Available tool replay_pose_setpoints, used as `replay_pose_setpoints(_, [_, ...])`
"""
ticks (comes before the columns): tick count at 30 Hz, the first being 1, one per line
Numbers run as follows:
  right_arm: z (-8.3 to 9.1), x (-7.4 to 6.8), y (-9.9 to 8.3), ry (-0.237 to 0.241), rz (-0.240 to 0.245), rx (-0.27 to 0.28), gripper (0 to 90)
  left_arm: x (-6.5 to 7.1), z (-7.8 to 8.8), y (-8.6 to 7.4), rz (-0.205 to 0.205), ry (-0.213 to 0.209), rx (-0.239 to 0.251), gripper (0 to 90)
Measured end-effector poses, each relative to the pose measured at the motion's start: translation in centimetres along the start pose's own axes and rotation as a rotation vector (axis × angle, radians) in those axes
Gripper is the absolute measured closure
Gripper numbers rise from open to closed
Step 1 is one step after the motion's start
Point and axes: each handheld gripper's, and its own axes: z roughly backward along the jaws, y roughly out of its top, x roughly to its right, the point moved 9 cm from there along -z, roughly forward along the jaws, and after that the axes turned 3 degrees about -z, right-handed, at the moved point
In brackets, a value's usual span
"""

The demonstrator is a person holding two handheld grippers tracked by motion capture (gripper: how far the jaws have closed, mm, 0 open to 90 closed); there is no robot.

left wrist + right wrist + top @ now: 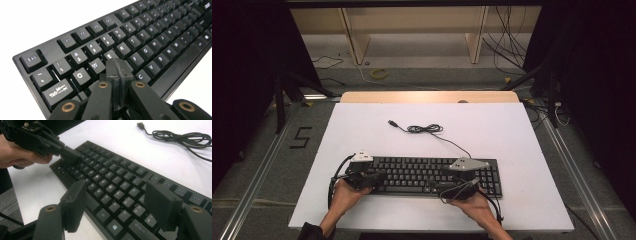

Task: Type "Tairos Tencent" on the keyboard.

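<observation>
1. We have one black keyboard (432, 175) flat on the white table (522, 210), near the person's edge. Its long axis runs left-right across the high view. Its cable (427, 129) trails off the back edge to a loose coil and a free USB plug (391, 122), well clear of both hands.

2. The left gripper (117, 68) has its jaws pressed together with nothing between them. The tip sits over the left letter block, just below E and beside the W and R keys. We can't tell if it touches a keycap or hangs just above one. In the right gripper view the same tool (71, 155) comes in from the keyboard's left end.

3. The right gripper (120, 206) has its jaws spread wide and holds nothing. It stands over the front right of the keyboard, with the Shift and Windows keys between and below the pads. In the high view it sits at the front edge, right of centre (459, 186).

4. Key relation: the keys lie straight under and ahead of both tools. The left tip is nearer the key tops, so we judge the next press is a short downward poke by the left. The open right would need closing first.

5. Count: one keyboard, one cable, two grippers, two hands (344, 196).
</observation>
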Motion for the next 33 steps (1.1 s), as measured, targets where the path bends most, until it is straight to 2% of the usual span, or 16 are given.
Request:
replay_pose_setpoints(8, [0.1, 0.0, 0.1, -0.002, 0.001, 0.003, 35.5, 0.1, 0.9, 0.8, 0.007, 0.001, 0.066, 85.1])
replay_pose_setpoints(14, [0.1, 0.1, 0.1, -0.002, 0.001, 0.005, 35.5, 0.1, 1.1, 0.9, 0.02, -0.01, 0.083, 79.2])
replay_pose_setpoints(21, [0.2, 0.1, 0.2, -0.005, -0.001, 0.007, 35.4, 0.3, 1.3, 1.2, 0.031, -0.023, 0.107, 66.7])
replay_pose_setpoints(28, [0.1, -0.1, 0.3, 0.001, -0.001, 0.011, 35.4, 0.2, 1.8, 1.4, 0.041, -0.02, 0.142, 50.2])
replay_pose_setpoints(33, [0.0, -0.3, 0.3, 0.005, 0.0, 0.011, 35.5, 0.5, 2.3, 1.6, 0.042, -0.027, 0.168, 44.4])
